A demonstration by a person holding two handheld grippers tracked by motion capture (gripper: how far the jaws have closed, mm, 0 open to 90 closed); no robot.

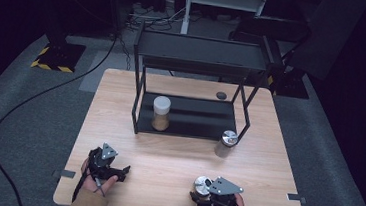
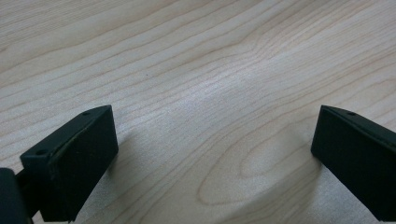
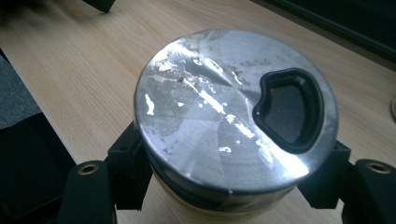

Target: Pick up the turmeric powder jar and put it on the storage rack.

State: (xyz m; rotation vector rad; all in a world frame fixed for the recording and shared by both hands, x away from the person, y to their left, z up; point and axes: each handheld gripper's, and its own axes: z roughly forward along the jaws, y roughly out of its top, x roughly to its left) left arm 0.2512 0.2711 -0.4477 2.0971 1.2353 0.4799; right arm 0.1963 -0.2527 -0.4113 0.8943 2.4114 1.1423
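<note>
While the left gripper (image 1: 124,170) rests on the table (image 1: 176,157) with jaws wide apart, the right gripper (image 1: 202,190) is clamped on a jar (image 3: 233,116) near the table's front edge. That jar stands upright, long axis vertical, steel lid (image 3: 205,102) facing up.

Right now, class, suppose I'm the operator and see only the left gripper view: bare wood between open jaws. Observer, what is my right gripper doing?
Observer: The right gripper is shut on a silver-lidded jar near the front edge of the table.
Operator: Any other jars?
Observer: A second silver-lidded jar stands on the table beside the right front leg of the black rack.
Operator: And on the rack?
Observer: A white-lidded jar stands on its lower shelf, at the left.
</note>
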